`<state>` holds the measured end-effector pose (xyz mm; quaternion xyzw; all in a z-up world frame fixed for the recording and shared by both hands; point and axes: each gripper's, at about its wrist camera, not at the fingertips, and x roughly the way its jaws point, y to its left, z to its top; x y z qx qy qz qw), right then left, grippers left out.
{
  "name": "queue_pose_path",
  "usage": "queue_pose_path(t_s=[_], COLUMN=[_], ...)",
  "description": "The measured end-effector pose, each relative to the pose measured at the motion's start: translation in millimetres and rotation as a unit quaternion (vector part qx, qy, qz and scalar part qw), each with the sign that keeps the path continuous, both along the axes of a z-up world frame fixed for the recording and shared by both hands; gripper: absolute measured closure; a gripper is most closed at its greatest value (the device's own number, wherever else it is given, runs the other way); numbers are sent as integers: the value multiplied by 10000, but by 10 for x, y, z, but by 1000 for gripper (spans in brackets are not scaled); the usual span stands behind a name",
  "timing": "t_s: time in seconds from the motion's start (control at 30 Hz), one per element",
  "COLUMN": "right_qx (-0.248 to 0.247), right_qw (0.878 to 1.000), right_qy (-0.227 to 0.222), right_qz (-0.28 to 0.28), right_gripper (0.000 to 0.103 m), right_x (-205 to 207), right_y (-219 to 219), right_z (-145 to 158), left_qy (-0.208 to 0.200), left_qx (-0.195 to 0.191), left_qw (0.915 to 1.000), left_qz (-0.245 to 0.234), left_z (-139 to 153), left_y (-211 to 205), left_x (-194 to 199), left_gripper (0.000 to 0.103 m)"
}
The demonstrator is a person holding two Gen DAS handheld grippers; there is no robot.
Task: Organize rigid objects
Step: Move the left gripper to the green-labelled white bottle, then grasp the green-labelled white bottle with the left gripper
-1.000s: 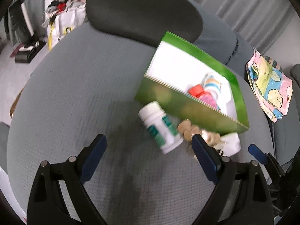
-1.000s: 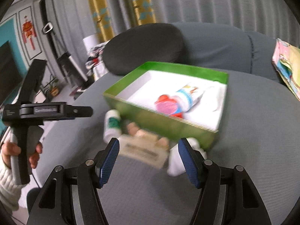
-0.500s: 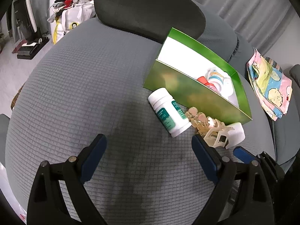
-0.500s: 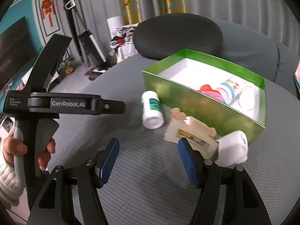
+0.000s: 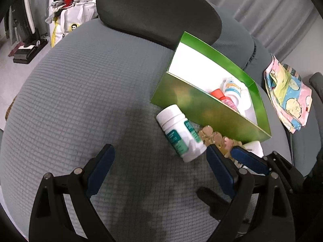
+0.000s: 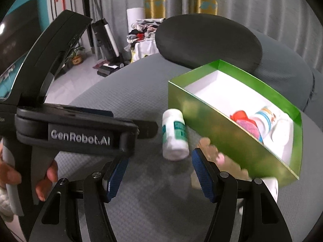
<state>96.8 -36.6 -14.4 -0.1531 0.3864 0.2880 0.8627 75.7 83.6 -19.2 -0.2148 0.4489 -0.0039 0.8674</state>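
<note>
A green box (image 5: 193, 98) with a white inside lies on the grey cushion; it also shows in the right wrist view (image 6: 203, 119). It holds a red-capped item (image 5: 217, 93) and a white bottle (image 5: 232, 87). A white pill bottle with a teal label (image 5: 179, 133) lies on its side in front of the box, also in the right wrist view (image 6: 174, 137). A beige hair claw (image 5: 214, 137) lies beside it. My left gripper (image 5: 159, 169) is open and empty, just short of the pill bottle. My right gripper (image 6: 159, 171) is open and empty, close behind the bottle.
A dark round cushion (image 5: 157, 10) lies behind the box. A colourful cloth (image 5: 288, 92) lies at the right. A white roll (image 6: 272, 187) sits by the box's near corner. Clothes and bags (image 5: 70, 14) are piled on the floor at the left.
Both grippers have moved closer to the pill bottle and swung left. The right gripper's blue finger now shows beside my left gripper's right finger. Nothing was grasped.
</note>
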Motion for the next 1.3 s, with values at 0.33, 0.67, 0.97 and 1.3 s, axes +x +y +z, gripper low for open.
queue_pose_path(t_s=[0.33, 0.67, 0.97, 1.3], right_qx=[-153, -286, -386, -159], right_qw=[9998, 9986, 9962, 9956], right_qy=[147, 423, 769, 911], right_qz=[56, 168, 149, 166], right_gripper=[36, 36, 46, 60], right_x=[305, 470, 612, 589], right_y=[118, 169, 191, 193], right_z=[-134, -286, -428, -472], left_qy=[-54, 65, 237, 194], left_qx=[-109, -531, -891, -1007], left_qw=[9999, 9981, 9951, 9935], left_qz=[-92, -301, -358, -486], left_z=[-55, -182, -332, -367], left_y=[-24, -25, 9, -11], left_x=[170, 312, 408, 391], left_gripper=[11, 11, 14, 38])
